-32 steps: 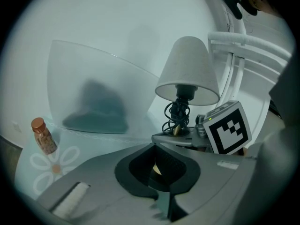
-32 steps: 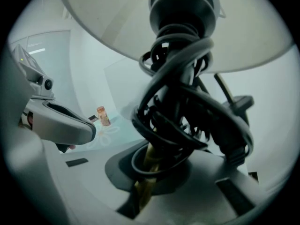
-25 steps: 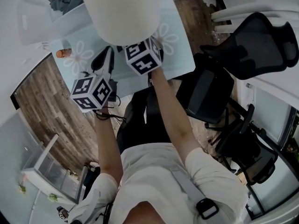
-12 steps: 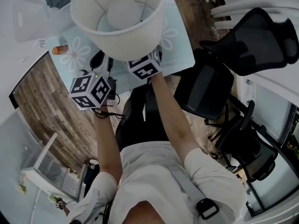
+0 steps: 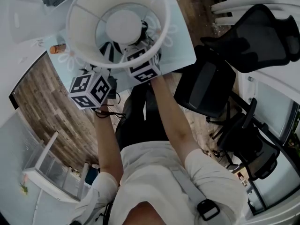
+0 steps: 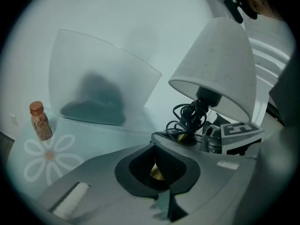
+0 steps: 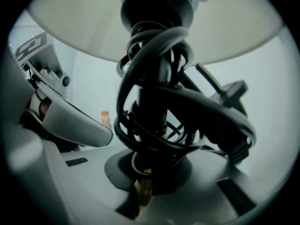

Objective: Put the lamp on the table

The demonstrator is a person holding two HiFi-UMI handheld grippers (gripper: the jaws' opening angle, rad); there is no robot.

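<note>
The lamp has a white shade (image 5: 117,27); in the head view I look down into it at the bulb. A black cord (image 7: 159,102) is wound round its dark stem. My right gripper (image 7: 150,175) is closed round the foot of that stem, its jaws are opening, and its marker cube (image 5: 143,68) shows just under the shade. The lamp is held upright over the glass table (image 5: 183,46); its base is hidden. My left gripper (image 6: 159,172) is to the left of the lamp (image 6: 220,74), shut, holding nothing.
A small bottle (image 6: 40,121) with brown contents stands on the table's left part, near a flower print. Behind it is a clear bin (image 6: 93,83) with dark cloth inside. Black office chairs (image 5: 206,88) stand to my right on the wood floor (image 5: 42,107).
The lamp has swung from tilted to upright, so the shade's open top now faces me. The right gripper moved slightly with it. The left gripper stayed almost still.
</note>
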